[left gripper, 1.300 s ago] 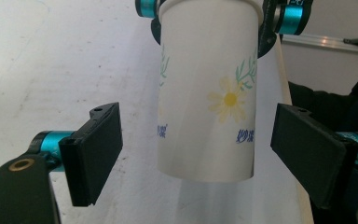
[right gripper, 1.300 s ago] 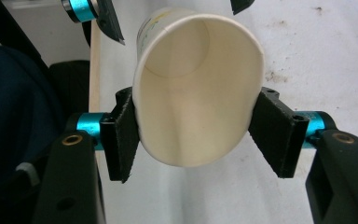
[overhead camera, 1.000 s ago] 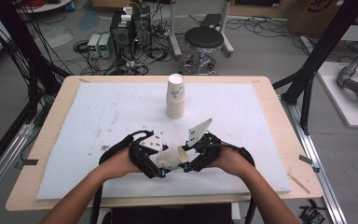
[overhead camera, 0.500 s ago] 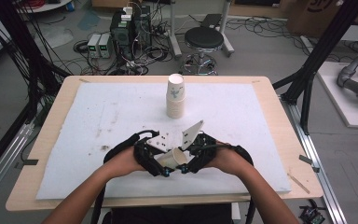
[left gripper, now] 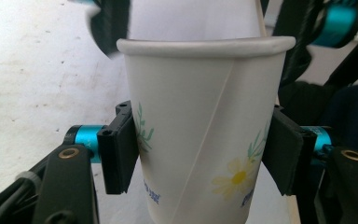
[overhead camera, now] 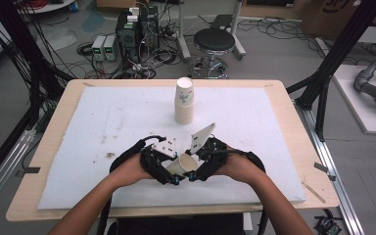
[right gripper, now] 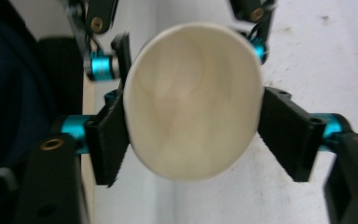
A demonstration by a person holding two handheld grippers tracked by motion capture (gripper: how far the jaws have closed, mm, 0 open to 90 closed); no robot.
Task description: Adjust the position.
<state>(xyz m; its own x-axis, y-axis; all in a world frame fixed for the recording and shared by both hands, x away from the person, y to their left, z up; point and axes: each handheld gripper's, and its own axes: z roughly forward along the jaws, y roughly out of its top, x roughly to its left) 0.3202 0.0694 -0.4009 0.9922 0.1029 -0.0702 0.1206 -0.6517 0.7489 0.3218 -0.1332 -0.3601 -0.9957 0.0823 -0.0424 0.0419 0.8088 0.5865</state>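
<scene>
**Paper cup changes hands above the white mat**

A wooden table [overhead camera: 293, 147] covered by a white mat [overhead camera: 103, 147] carries a stack of paper cups [overhead camera: 184, 100] standing upright near its far edge, well apart from the work. Toward the near edge, a person's two hands meet at the middle of the mat with a single paper cup [overhead camera: 182, 165] lying on its side between them.

The left gripper [overhead camera: 165, 169] is clamped on the cup's wall, its pads [left gripper: 121, 149] pressing both sides of the flower-printed body. The right gripper [overhead camera: 196, 172] has just been opening; the cup's rim sits between its jaws, touching the left pad [right gripper: 109, 135] or nearly so, with a sliver of gap at the other, so it seems to have let go.

The cup's long axis runs from one tool to the other, base toward the left hand, mouth toward the right. Any coming move would therefore fall to the left hand, which alone grips it.

The left gripper view shows the squeeze on the wall and the printed daisies. The right gripper view looks straight into the cup's bare mouth [right gripper: 191, 121], pressed slightly oval, and shows the slackened jaws. The high view gives the distance to the stack.
</scene>
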